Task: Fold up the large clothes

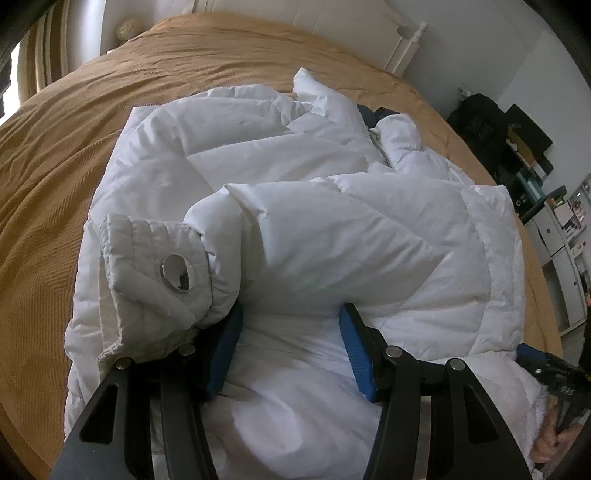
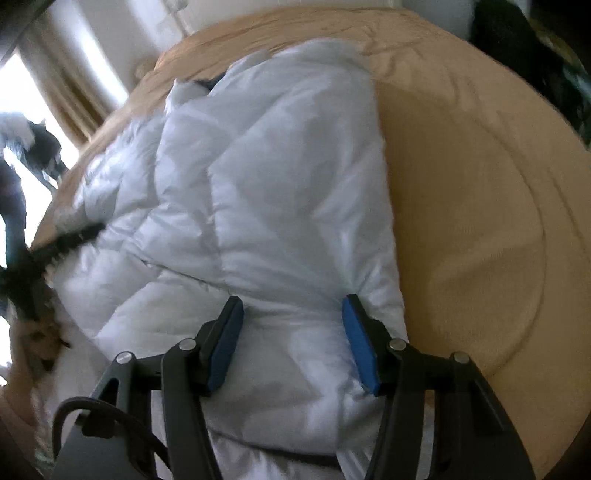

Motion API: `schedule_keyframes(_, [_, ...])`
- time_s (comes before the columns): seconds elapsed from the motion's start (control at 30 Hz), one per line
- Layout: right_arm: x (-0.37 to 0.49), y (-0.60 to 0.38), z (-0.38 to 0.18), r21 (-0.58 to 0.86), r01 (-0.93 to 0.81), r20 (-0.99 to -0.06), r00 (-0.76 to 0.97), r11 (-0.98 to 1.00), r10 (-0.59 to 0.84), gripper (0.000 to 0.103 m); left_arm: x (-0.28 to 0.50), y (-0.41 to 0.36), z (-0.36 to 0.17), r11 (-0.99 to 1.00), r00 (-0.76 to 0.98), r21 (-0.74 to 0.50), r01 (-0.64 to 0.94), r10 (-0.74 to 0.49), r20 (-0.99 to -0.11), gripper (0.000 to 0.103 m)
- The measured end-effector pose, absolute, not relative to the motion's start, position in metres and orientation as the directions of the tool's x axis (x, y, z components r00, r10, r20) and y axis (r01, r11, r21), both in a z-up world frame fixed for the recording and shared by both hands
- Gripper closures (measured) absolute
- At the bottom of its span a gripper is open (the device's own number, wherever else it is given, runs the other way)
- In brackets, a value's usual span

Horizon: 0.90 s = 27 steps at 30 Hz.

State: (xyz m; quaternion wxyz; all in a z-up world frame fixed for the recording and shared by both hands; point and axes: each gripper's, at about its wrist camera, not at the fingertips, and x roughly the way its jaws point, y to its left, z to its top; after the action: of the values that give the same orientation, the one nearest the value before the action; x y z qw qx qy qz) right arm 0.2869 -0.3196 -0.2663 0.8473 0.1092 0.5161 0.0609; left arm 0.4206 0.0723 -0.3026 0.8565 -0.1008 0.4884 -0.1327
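Nearest in the left wrist view, the left gripper (image 1: pixel 291 347) has its fingers (image 1: pixel 225 354) part-way apart with a thick roll of the white puffer jacket (image 1: pixel 295 229) bunched between them; the pads appear to press into the padding at the near hem. In the right wrist view, the right gripper (image 2: pixel 291 343) likewise holds a fold of the jacket's near edge, the cloth puckering at each pad, though that view is blurred.

The jacket lies on the bed (image 1: pixel 55 166), which has a tan cover. One sleeve is already laid across the body, its quilted cuff (image 1: pixel 155 258) with a metal snap resting by the left fingers. The zip (image 1: pixel 384 147) and collar lie at the far end. Judged from this, the sleeves are partly folded in; the fold of the body, hem toward collar, remains.

Nothing rests on the jacket itself. Beyond the bed stand a white headboard (image 1: pixel 332 29) and cluttered shelves (image 1: pixel 561 229), well apart.
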Motion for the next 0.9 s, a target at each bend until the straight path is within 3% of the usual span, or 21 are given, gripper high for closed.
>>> schedule_keyframes(0.13, [0.269,-0.316,-0.242,0.183,0.03,-0.857,0.495,0.983,0.145,0.045,0.418,0.069,-0.301,0.956,0.502,-0.264,0.13,-0.293,-0.814,0.048])
schedule_keyframes(0.27, [0.256,-0.314,-0.246,0.11,0.041,-0.858,0.508,0.993,0.074,0.019,0.414,0.064,-0.299,0.966,0.51,-0.213,0.147,-0.258,-0.82,0.047])
schedule_keyframes(0.3, [0.254,-0.321,-0.262,0.095,0.077,-0.879,0.475,0.992,0.047,0.018,0.414,0.065,-0.298,0.966,0.508,-0.213,0.149,-0.259,-0.821,0.048])
schedule_keyframes(0.4, [0.254,-0.364,-0.296,0.348,0.199,-0.871,0.43,0.916,0.237,0.015,0.409,0.067,-0.29,0.967,0.497,-0.205,0.15,-0.253,-0.83,0.048])
schedule_keyframes(0.47, [0.247,-0.376,-0.283,0.39,0.223,-0.854,0.45,0.893,0.26,0.015,0.397,0.071,-0.277,0.969,0.499,-0.188,0.157,-0.243,-0.832,0.047])
schedule_keyframes(0.53, [0.233,-0.38,-0.262,0.37,0.203,-0.846,0.477,0.906,0.239,0.015,0.375,0.081,-0.258,0.975,0.516,-0.149,0.167,-0.216,-0.829,0.024])
schedule_keyframes(0.6, [0.224,-0.38,-0.246,0.354,0.167,-0.836,0.496,0.92,0.232,0.015,0.353,0.096,-0.242,0.982,0.552,-0.104,0.158,-0.175,-0.815,0.014])
schedule_keyframes(0.77, [0.202,-0.378,-0.236,0.305,0.05,-0.857,0.449,0.951,0.251,0.014,0.308,0.155,-0.242,0.991,0.531,-0.074,0.111,-0.122,-0.838,0.006])
schedule_keyframes(0.9, [0.196,-0.364,-0.253,0.305,-0.005,-0.879,0.382,0.952,0.284,0.012,0.289,0.187,-0.274,0.958,0.419,-0.265,0.105,-0.284,-0.862,0.006])
